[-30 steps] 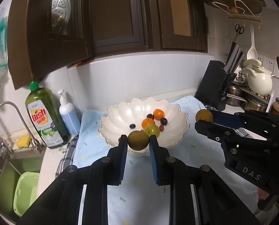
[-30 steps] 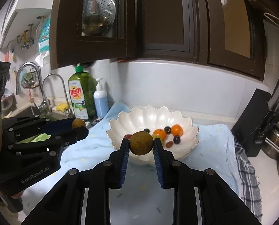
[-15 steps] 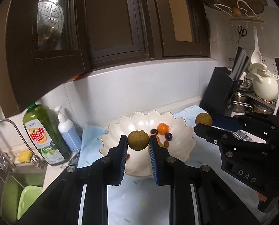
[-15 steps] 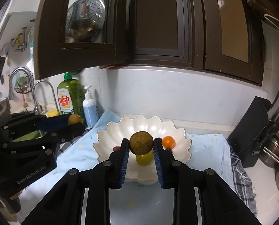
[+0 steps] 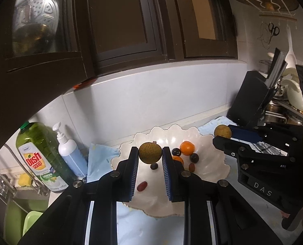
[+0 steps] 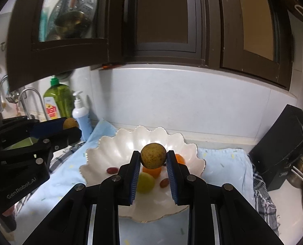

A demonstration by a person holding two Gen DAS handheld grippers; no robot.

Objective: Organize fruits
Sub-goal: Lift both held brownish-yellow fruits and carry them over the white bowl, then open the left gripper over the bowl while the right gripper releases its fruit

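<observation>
Both tongs are clenched on fruit: the left tongs (image 5: 150, 153) grip a brown round fruit (image 5: 150, 152), the right tongs (image 6: 153, 156) grip another (image 6: 153, 156). Each hangs above the white scalloped bowl (image 6: 118, 147) of small fruits on the worktop's blue cloth (image 6: 222, 163).

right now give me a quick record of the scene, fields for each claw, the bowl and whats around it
left claw: shut on a brown round fruit, over the bowl
right claw: shut on a second brown fruit, over the bowl
bowl: white, scalloped rim, on a light blue cloth
in bowl: oranges, dark grapes, a green fruit, red pieces
left of bowl: green dish soap bottle, pump bottle, sink
right of bowl: black knife block
</observation>
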